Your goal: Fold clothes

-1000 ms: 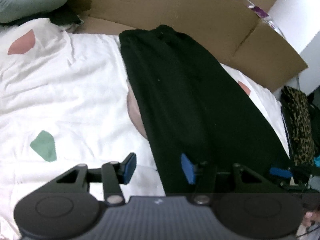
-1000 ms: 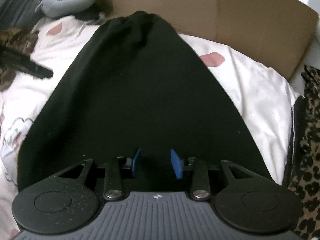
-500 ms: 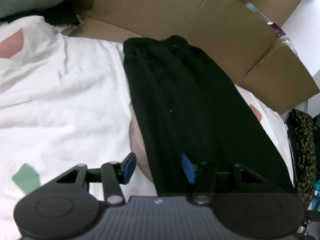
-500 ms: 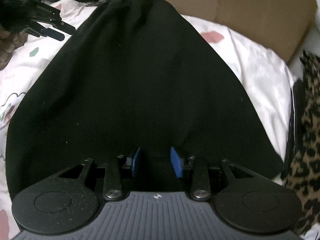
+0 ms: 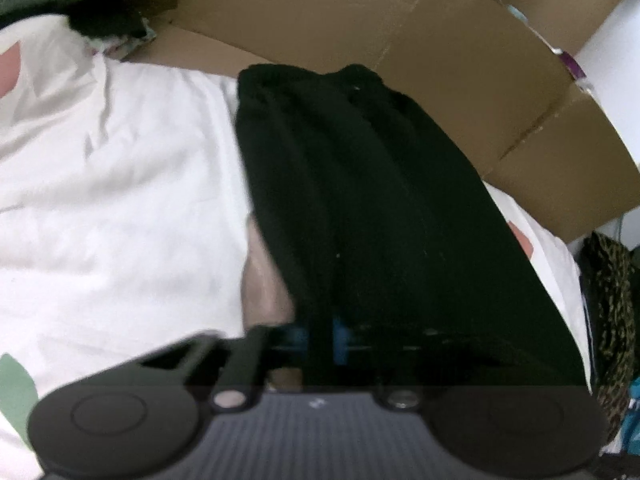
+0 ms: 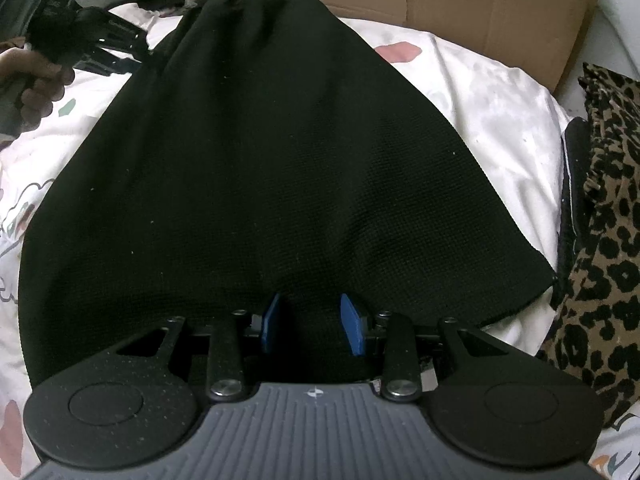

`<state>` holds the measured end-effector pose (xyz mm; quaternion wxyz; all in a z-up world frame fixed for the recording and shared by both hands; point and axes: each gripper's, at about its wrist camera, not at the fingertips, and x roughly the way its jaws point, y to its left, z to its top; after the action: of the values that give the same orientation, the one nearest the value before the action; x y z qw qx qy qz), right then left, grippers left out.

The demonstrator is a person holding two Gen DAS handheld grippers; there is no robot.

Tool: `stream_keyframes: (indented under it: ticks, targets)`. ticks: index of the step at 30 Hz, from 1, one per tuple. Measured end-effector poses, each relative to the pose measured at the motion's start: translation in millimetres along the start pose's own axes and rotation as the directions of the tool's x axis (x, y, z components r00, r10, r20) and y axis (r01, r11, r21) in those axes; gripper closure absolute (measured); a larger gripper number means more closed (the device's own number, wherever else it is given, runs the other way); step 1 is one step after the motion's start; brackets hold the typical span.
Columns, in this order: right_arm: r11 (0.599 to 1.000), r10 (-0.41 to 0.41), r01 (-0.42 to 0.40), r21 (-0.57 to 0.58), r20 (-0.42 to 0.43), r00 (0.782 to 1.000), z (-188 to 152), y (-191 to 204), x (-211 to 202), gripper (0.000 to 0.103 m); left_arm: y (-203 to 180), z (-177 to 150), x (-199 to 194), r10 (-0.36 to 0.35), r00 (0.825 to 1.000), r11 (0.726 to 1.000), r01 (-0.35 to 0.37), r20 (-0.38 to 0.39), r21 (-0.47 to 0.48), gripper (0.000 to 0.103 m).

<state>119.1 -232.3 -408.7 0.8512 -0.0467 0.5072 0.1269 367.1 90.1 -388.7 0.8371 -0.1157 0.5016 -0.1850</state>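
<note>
- My view ends at a cardboard sheet behind the bed, leopard fabric on its right.
- The black garment lies flat on the white bedsheet.
- My left claw has just snapped together, pinching the garment's left edge.
- My right claw grips its near hem, half spread.

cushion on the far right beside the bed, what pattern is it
Leopard print, black spots on brown. The cushion shows best in the right wrist view.

White patterned bedsheet; black garment spread flat on it
</note>
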Motion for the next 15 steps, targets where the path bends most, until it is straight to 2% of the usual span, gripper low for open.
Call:
stream_keyframes:
  ticks: [5, 10, 15]
  targets:
    - [1.000, 0.007, -0.007, 0.006, 0.001, 1.000, 0, -2, 0, 0.064, 23, -6, -16, 0.005, 1.000, 0.999, -0.004, 0.021, -0.039, 0.098]
    - [1.000, 0.005, -0.005, 0.017, 0.000, 1.000, 1, -2, 0, 0.064, 31, -9, -27, 0.013, 1.000, 0.997, -0.015, -0.019, -0.078, 0.079]
    - [1.000, 0.002, -0.002, 0.024, -0.009, 1.000, 2, -5, -2, 0.064, 40, -20, -42, -0.011, 0.998, 0.995, 0.006, -0.055, -0.096, 0.078]
